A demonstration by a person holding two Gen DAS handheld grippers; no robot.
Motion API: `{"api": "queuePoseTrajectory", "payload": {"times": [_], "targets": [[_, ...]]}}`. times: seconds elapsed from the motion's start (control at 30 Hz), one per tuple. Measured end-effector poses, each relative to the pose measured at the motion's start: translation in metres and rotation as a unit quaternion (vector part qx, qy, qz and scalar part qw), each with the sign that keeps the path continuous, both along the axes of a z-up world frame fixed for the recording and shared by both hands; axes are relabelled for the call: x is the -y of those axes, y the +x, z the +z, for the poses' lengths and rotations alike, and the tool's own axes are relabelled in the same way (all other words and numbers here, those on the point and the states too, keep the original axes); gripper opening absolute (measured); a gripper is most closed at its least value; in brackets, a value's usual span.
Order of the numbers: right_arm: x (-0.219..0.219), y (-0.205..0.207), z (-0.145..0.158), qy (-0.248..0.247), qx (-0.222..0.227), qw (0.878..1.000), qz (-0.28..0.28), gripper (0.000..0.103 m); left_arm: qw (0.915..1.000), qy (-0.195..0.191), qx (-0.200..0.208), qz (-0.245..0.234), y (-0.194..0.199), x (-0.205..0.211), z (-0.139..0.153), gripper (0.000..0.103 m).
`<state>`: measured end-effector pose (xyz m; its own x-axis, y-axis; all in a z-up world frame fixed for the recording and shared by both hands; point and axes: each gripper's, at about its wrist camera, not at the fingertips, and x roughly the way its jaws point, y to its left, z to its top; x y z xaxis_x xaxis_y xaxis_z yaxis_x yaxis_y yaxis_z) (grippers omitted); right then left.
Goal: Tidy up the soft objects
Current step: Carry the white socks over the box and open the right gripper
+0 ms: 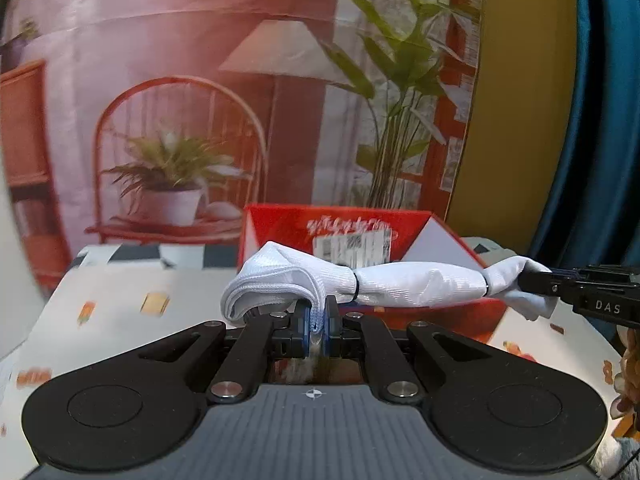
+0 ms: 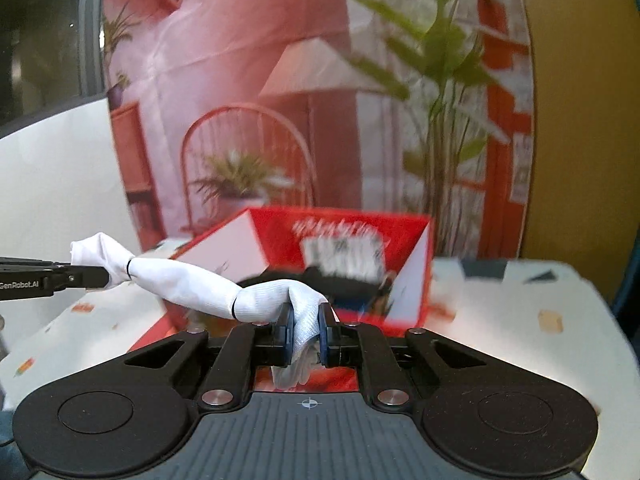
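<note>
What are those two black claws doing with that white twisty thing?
A person is holding a gripper in each hand. The left gripper pinches one end of a rolled white cloth, and the right gripper pinches the other end. The cloth, tied with two thin black bands, hangs stretched between them in the air, in front of an open red box on the patterned table.

A white cloth roll (image 1: 416, 286), ringed by thin black bands, is showing a fine ribbed weave. Behind it a red box (image 1: 280, 226) is displaying white inner flaps and white script (too blurred to read). The tablecloth (image 1: 120, 304) is showing cream with small orange motifs, turning to black-and-white checks at its far edge. The gripper pads (image 2: 289, 330) are looking blue.
</note>
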<state>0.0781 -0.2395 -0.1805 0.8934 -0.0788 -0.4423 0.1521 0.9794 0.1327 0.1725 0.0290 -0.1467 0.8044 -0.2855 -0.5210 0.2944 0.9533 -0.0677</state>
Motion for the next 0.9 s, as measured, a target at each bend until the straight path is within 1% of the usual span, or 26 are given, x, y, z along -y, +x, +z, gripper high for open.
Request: {"api": "queuePoseTrajectory", "payload": {"times": [0.07,0.13,0.3,0.4,0.53,0.6,0.67,0.7,0.77,0.8,0.83,0.9], "targets": [[0.011,0.010,0.005,-0.003,0.003,1.000,-0.008,0.011,0.9999,0.010,-0.005,-0.010,0.021,0.008,0.003,0.007],[0.023,0.023,0.007,-0.007,-0.001,1.000,-0.014,0.011,0.9996,0.014,-0.019,-0.017,0.041,0.013,0.001,0.007],[0.043,0.056,0.001,-0.024,-0.026,0.999,-0.017,0.011,0.9965,0.013,-0.080,-0.023,0.085,0.021,-0.021,0.007],[0.049,0.071,-0.005,-0.030,-0.043,0.999,-0.015,0.011,0.9932,0.011,-0.112,-0.027,0.102,0.021,-0.036,0.007],[0.054,0.089,-0.015,-0.037,-0.069,0.997,-0.007,0.011,0.9889,0.016,-0.144,-0.035,0.118,0.019,-0.050,0.007],[0.056,0.097,-0.021,-0.039,-0.082,0.996,-0.003,0.011,0.9867,0.015,-0.157,-0.038,0.124,0.016,-0.054,0.008],[0.059,0.102,-0.025,-0.038,-0.089,0.995,-0.002,0.011,0.9863,0.018,-0.158,-0.043,0.128,0.014,-0.056,0.009],[0.060,0.104,-0.027,-0.038,-0.092,0.995,-0.003,0.011,0.9864,0.019,-0.157,-0.043,0.130,0.015,-0.056,0.010],[0.063,0.107,-0.029,-0.036,-0.096,0.995,-0.003,0.011,0.9860,0.020,-0.159,-0.044,0.134,0.014,-0.056,0.021],[0.063,0.108,-0.030,-0.036,-0.098,0.995,-0.002,0.011,0.9863,0.021,-0.157,-0.045,0.135,0.014,-0.055,0.034],[0.064,0.109,-0.031,-0.036,-0.100,0.994,-0.001,0.011,0.9869,0.020,-0.153,-0.046,0.136,0.015,-0.054,0.044],[0.064,0.111,-0.031,-0.040,-0.104,0.994,0.003,0.011,0.9880,0.017,-0.145,-0.049,0.135,0.014,-0.051,0.047]]}}
